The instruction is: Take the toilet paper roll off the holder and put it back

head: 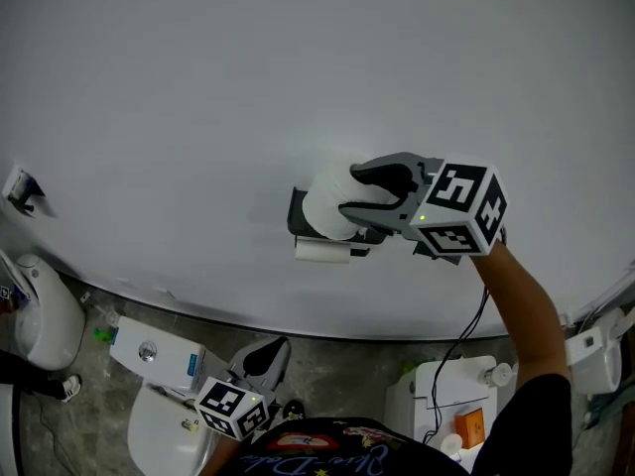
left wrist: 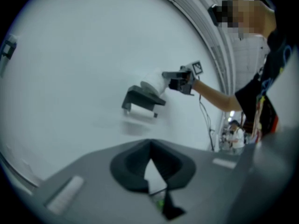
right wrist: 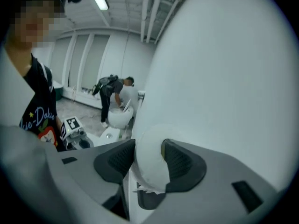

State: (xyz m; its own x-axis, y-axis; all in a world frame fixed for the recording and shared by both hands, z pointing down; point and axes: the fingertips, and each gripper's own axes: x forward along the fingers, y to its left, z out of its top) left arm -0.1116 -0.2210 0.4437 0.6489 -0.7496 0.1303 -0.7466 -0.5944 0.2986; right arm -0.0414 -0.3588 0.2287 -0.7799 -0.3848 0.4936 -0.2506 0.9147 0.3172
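Head view: my right gripper (head: 355, 190) clasps the plump white toilet paper roll (head: 325, 202) at the top of the black holder (head: 298, 214) on the bare white wall (head: 298, 67).

Left gripper view: my left gripper (left wrist: 149, 148) is closed and empty, well below the holder.

Right gripper view: both pads (right wrist: 182, 164) press the roll, its loose edge ragged. Only here, a person (right wrist: 111, 90) bends over a toilet (right wrist: 117, 118).

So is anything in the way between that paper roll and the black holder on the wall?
Nothing visible is. The toilet paper roll is clamped between the jaws of the right gripper, right beside the holder on the wall, with no object between them. The left gripper is down low, well clear of both.
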